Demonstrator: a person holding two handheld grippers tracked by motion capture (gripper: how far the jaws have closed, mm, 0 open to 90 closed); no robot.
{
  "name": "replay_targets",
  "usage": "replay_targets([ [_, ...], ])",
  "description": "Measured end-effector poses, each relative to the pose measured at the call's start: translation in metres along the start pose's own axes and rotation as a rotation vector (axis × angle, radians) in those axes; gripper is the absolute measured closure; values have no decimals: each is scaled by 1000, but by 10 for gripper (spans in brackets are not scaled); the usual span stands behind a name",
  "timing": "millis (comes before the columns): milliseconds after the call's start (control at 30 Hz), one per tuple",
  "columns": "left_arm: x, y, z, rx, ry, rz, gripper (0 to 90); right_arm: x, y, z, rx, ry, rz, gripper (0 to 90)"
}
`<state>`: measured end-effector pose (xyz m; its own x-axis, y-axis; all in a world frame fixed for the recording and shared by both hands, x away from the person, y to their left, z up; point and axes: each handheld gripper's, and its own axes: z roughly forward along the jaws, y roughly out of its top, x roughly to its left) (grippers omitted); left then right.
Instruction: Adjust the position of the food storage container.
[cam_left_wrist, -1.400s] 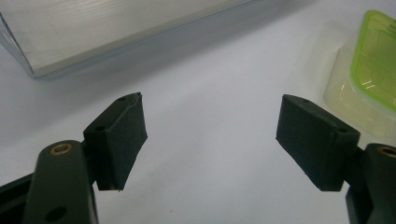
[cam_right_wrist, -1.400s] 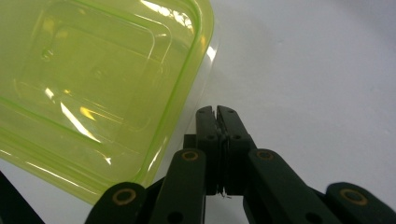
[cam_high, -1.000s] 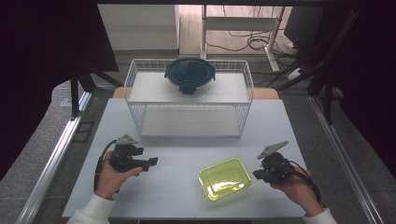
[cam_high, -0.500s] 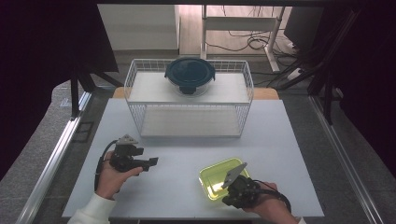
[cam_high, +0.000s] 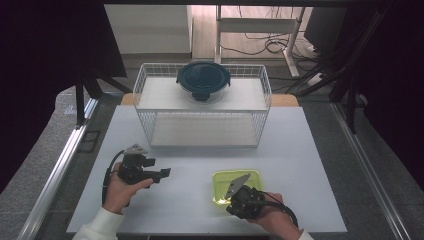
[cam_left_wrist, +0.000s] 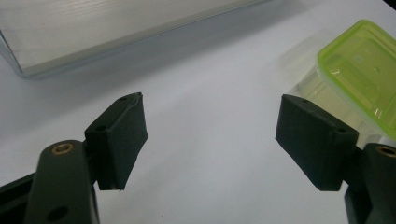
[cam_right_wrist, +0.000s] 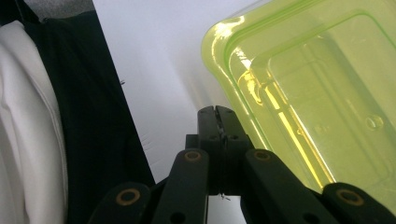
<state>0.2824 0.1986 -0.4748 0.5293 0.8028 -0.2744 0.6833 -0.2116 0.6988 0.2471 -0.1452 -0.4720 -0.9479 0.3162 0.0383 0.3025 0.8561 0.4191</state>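
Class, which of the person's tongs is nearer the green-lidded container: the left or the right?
Right. The right tongs, shut, sit at the green-lidded container's near-left corner. The left tongs, open, rest on the table well off to its left.

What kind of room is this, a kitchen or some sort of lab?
Most likely a lab or test workspace: a bare white table holding a wire rack and a green container, with loose cables on the floor behind.

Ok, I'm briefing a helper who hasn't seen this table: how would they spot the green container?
Start at the white wire rack at the table's far side. On the tabletop in front, toward the right gripper, lies the container: flat, rectangular, translucent yellow-green, unlike the round dark-lidded bowl on the rack.
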Motion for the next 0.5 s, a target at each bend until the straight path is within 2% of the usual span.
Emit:
replay_targets([
  [133,2,-1,0,2,3,-7,243,2,-3,-15,-45,0,11,888],
  [200,2,-1,0,5,4,-8,243,0,-7,-29,-81,-30,20,888],
  [333,1,-1,1,5,1,-9,243,-11,-22,-54,-156,-97,84,888],
  [500,-2,-1,4,8,-3,-9,242,-40,-50,-70,-169,-227,218,888],
])
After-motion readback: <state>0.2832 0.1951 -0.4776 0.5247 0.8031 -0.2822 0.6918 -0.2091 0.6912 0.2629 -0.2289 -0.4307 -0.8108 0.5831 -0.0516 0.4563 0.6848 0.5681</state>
